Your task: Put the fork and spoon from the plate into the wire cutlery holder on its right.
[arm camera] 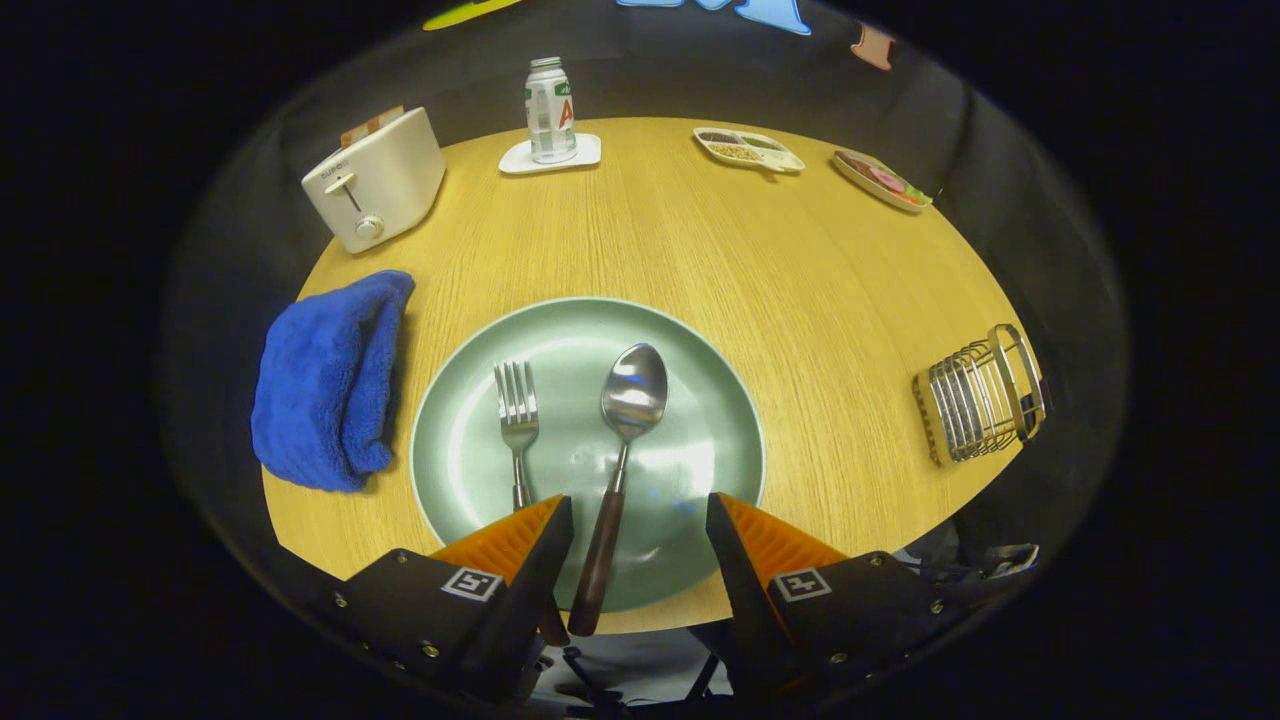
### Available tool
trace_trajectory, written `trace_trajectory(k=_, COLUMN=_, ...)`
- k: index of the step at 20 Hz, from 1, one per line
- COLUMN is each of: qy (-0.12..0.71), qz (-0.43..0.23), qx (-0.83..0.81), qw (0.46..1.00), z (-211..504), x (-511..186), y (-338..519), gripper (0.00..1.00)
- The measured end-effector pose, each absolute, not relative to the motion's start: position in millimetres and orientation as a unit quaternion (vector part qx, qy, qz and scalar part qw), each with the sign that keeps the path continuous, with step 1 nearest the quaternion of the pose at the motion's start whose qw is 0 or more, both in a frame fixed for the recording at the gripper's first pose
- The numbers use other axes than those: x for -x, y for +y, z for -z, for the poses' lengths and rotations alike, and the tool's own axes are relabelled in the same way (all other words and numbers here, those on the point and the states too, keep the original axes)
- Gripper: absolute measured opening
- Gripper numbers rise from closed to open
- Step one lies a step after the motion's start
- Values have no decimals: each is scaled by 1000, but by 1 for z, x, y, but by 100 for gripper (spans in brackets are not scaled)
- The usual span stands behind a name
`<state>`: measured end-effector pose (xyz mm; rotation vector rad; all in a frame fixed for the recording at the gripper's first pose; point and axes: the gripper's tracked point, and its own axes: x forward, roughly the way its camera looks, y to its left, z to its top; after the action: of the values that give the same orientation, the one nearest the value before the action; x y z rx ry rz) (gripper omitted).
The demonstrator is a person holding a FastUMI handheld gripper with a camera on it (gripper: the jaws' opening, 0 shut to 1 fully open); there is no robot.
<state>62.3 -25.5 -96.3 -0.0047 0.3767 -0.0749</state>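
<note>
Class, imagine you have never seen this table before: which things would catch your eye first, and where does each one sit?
Probably the green plate just ahead of the open gripper, with a fork and a spoon side by side on it, the spoon's handle between the fingers. Next, the blue towel left of the plate and the wire cutlery holder to its right.

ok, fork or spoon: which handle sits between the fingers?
The spoon. Its dark handle runs back between the open gripper fingers, touching neither; the fork handle disappears behind the left finger.

Plate pale green. Spoon and fork silver, spoon handle brown. Towel blue. Worktop light wood grain. Toaster cream.
</note>
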Motion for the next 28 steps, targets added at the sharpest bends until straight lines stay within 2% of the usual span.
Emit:
trace_trajectory(k=3, qy=201, qz=29, qx=14, qw=979, z=103, x=-67, y=-22, gripper=83)
trace_trajectory(k=5, qy=207, qz=31, qx=27, qw=977, z=105, x=-70, y=-21, gripper=77)
trace_trajectory(k=8, qy=215, qz=29, qx=34, qw=976, z=110, x=-73, y=-21, gripper=77)
trace_trajectory(k=9, qy=221, qz=25, qx=36, qw=974, z=112, x=-73, y=-18, gripper=75)
trace_trajectory(k=10, qy=229, qz=23, qx=38, qw=973, z=114, x=-71, y=-19, gripper=67)
trace_trajectory(k=12, qy=228, qz=24, qx=31, qw=973, z=118, x=-78, y=-21, gripper=66)
trace_trajectory(k=13, qy=228, qz=15, qx=29, qw=973, z=115, x=-73, y=-17, gripper=59)
trace_trajectory(k=14, qy=230, qz=11, qx=31, qw=973, z=114, x=-76, y=-16, gripper=37)
trace_trajectory(k=15, qy=232, qz=9, qx=35, qw=972, z=118, x=-78, y=-16, gripper=32)
trace_trajectory(k=16, qy=235, qz=13, qx=40, qw=971, z=113, x=-72, y=-17, gripper=17)
trace_trajectory(k=19, qy=235, qz=27, qx=55, qw=970, z=113, x=-78, y=-22, gripper=17)
trace_trajectory(k=20, qy=236, qz=27, qx=63, qw=969, z=114, x=-78, y=-22, gripper=5)
trace_trajectory(k=28, qy=193, qz=37, qx=87, qw=977, z=108, x=-69, y=-28, gripper=5)
